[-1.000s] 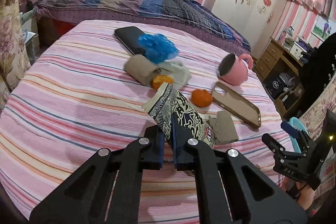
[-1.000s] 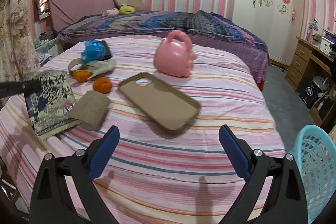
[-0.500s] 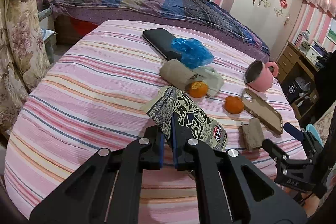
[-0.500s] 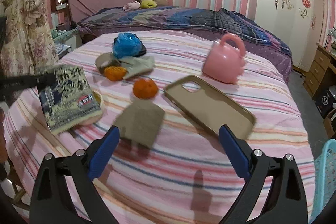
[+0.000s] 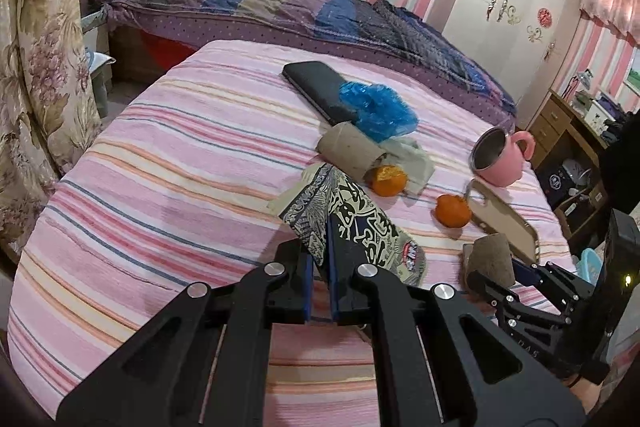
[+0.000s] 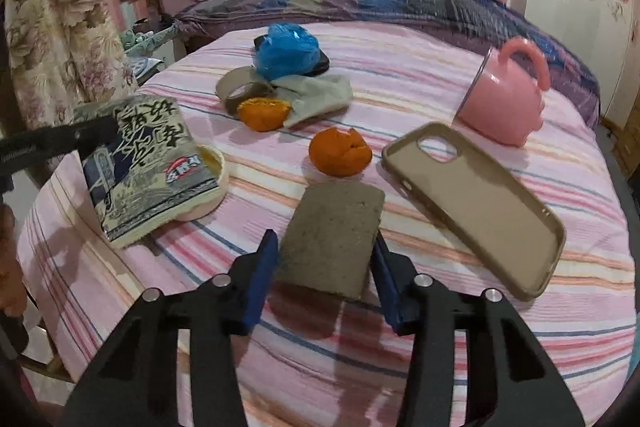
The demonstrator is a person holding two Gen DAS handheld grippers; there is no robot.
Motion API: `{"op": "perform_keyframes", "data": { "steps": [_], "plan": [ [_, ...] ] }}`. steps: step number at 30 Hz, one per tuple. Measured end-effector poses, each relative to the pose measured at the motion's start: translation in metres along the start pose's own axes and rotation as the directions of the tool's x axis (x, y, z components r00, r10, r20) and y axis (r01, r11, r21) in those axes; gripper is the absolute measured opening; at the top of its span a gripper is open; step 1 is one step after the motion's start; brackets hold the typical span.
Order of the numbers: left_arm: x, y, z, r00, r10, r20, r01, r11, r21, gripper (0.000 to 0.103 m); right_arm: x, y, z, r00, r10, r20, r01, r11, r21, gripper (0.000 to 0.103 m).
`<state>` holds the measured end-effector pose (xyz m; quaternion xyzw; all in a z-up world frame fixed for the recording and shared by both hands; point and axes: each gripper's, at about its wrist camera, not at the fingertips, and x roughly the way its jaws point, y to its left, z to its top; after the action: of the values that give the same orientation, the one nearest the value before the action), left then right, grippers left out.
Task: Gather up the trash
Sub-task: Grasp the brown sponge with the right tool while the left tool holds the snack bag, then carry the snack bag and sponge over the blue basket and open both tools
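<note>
Left gripper (image 5: 320,259): clenched on printed snack packet (image 5: 352,227), held just above striped bed (image 5: 180,167).
Right gripper (image 6: 326,279): blue pads either side of grey cardboard piece (image 6: 332,235), touching or nearly so; firm grasp not confirmable.
Cardboard piece: on bed, between packet and phone case (image 6: 480,203).
Nearby: orange peels (image 6: 340,151), cardboard tube (image 5: 348,151), blue plastic bag (image 5: 376,111), pink mug (image 6: 504,103).

Warm, moderate indoor light falls from above, casting soft dark shadows of the jaws and the cardboard piece (image 6: 332,231) onto the striped bed (image 6: 400,75). Fisheye bending curves the walls; black corners vignette both views; distant furniture looks slightly soft
</note>
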<state>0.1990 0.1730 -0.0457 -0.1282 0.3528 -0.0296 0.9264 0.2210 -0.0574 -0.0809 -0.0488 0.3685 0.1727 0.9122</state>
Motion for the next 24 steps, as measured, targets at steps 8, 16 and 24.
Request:
{"op": "perform_keyframes", "data": {
  "steps": [8,16,24],
  "plan": [
    [-0.007,-0.021,0.000,0.998,-0.063,0.022,0.063,0.998,0.011,0.004,-0.050,-0.016,-0.026,0.990,-0.111,0.087,0.113,0.994,-0.007,0.044],
    [-0.014,-0.056,-0.003,0.990,-0.131,0.045,0.129,0.991,0.032,0.001,-0.083,-0.059,-0.047,0.974,-0.201,0.109,0.192,0.978,0.088,0.044],
    [-0.016,-0.102,-0.015,0.992,-0.118,0.048,0.111,0.986,0.126,0.001,-0.097,-0.098,-0.053,0.966,-0.224,0.129,0.209,0.970,0.122,0.044]
  ]
}}
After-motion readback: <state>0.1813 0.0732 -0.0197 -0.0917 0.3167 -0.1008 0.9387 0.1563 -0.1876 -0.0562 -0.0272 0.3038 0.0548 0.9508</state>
